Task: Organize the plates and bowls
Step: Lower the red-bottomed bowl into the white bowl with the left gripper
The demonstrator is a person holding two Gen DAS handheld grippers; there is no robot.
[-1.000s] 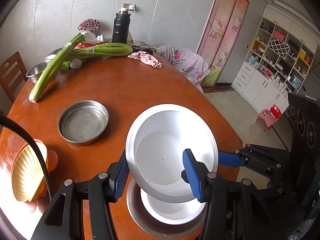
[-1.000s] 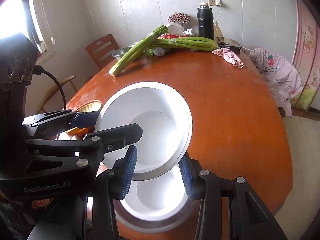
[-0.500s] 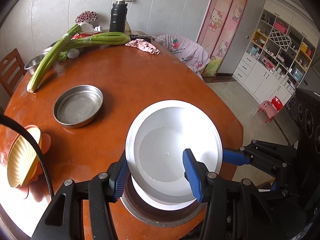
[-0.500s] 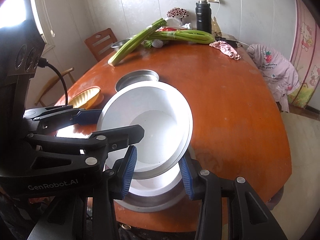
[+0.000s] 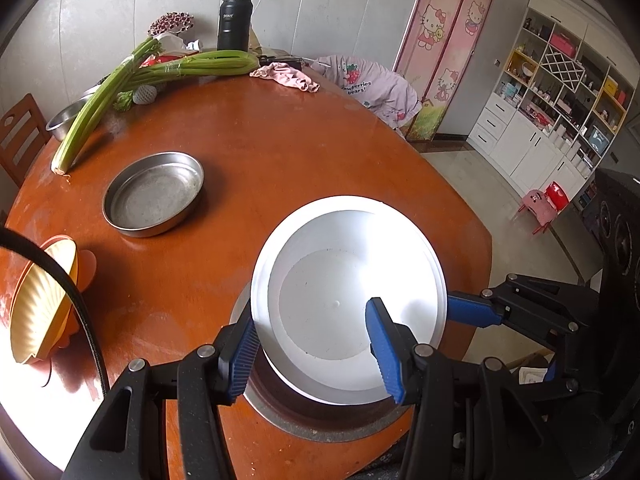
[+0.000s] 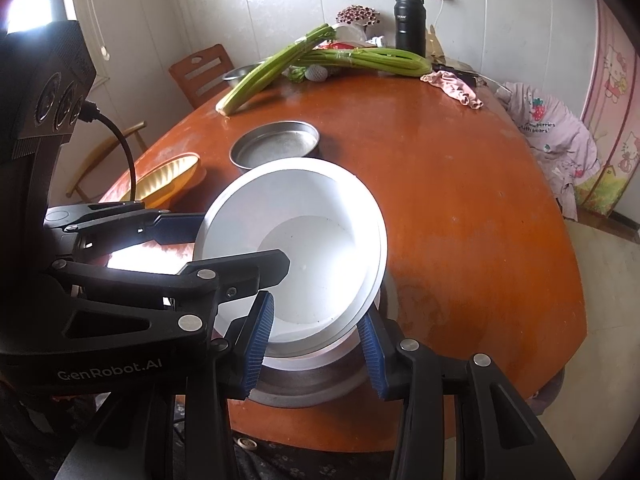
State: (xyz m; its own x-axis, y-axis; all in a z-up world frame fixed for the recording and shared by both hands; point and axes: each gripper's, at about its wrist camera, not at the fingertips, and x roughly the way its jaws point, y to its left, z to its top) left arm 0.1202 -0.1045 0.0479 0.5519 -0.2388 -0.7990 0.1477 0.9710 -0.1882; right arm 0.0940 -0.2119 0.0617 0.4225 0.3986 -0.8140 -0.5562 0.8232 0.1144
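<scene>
A: Nearest the lens, what do you hold?

B: My left gripper (image 5: 316, 350) pinches the near rim of the white plate (image 5: 344, 300), one blue pad outside the rim, one inside the well. My right gripper (image 6: 316, 340) grips the same plate (image 6: 304, 256) at its near edge, one pad on each side of the rim. In the left view the right gripper's blue finger (image 5: 472, 312) meets the plate's right edge.

A: Where is the plate?

B: Tilted, over a steel dish (image 5: 304, 412) at the table's near edge. A white rim (image 6: 320, 358) shows inside that dish, below the held plate. Whether the plate touches it, I cannot tell.

A: Farther out?

B: On the orange table (image 5: 320, 152), to the left, a ribbed yellow bowl (image 5: 40, 300) lies tipped on its side. Beyond it, a steel pan (image 5: 154, 198) sits flat, well apart from the plate. At the far side lie celery stalks (image 5: 132, 80), a pink cloth (image 5: 286, 76), a steel bowl (image 5: 66, 118) at the left edge, and a black flask (image 5: 235, 22) upright near the wall.
</scene>
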